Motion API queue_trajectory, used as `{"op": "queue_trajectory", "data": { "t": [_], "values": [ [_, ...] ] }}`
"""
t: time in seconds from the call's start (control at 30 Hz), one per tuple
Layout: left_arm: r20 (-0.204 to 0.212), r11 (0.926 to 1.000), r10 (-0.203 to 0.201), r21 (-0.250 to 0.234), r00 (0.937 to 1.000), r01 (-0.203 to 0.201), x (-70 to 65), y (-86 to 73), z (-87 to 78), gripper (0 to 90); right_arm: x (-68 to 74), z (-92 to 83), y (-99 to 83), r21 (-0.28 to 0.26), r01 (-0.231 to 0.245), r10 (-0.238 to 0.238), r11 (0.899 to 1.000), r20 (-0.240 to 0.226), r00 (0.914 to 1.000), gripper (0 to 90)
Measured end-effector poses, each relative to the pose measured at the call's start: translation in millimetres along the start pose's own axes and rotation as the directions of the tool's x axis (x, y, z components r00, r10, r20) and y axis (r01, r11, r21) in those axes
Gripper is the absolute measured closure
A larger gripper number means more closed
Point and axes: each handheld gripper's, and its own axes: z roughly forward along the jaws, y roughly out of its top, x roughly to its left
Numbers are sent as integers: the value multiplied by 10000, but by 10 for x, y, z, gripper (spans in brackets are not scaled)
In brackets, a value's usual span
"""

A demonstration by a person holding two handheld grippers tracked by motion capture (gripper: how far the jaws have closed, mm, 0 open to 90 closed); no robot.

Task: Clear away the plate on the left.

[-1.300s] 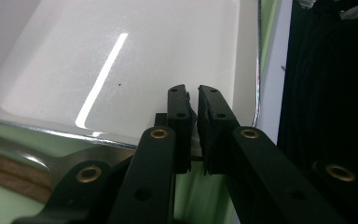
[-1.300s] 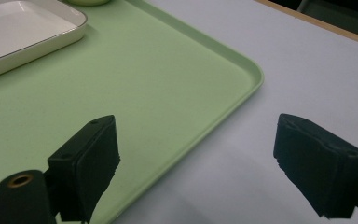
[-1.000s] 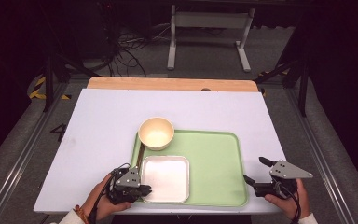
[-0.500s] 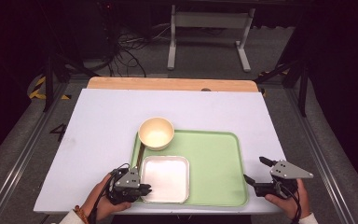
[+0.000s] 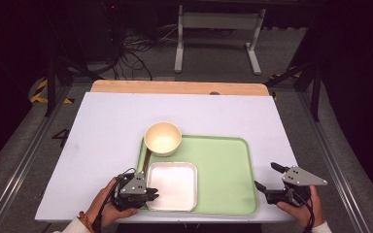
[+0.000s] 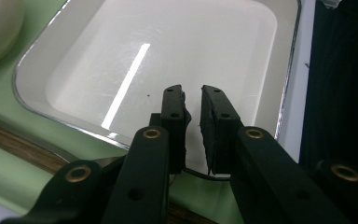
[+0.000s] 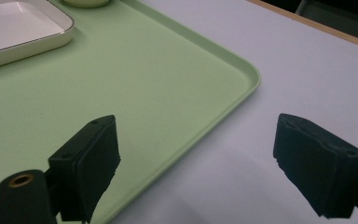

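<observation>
Left gripper (image 5: 151,195) jaws clamp the near-left rim of the white square plastic dish (image 5: 173,184), seated at the green tray's (image 5: 223,170) near-left corner, apparently for repositioning; right gripper (image 5: 267,180) waits open beside the tray's right edge.

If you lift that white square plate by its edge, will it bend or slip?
The white square plate looks hard, so it likely stays stiff. Its glossy surface reflects the light, so it may slip in the left gripper pinching only its thin rim. Held by one edge, it will probably tilt downward on the green tray.
</observation>
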Motion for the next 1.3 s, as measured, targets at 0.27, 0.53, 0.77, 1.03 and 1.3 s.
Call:
{"op": "queue_trajectory", "data": {
  "t": [0.27, 0.53, 0.77, 1.03, 1.3],
  "values": [
    [-235, 9999, 47, -164, 9997, -51, 23, 15, -46, 799, 9, 3, 7, -26, 50, -50, 10000, -13, 10000, 146],
    [-441, 9996, 131, -251, 9989, -142, 42, 28, -80, 794, 13, -1, 10, -42, 73, -73, 10000, -7, 10000, 146],
    [-746, 9986, 167, -497, 9971, -204, 65, 35, -143, 765, 15, -1, 11, -22, 82, -82, 10000, 4, 10000, 145],
    [-1256, 9976, 120, -667, 9920, -205, 102, 27, -212, 644, 15, 3, 10, -10, 91, -91, 10000, 5, 10000, 146],
    [-1702, 9974, 7, -712, 9854, -130, 123, 33, -252, 514, 17, 4, 10, -4, 92, -92, 10000, -5, 10000, 145]
  ]
}}
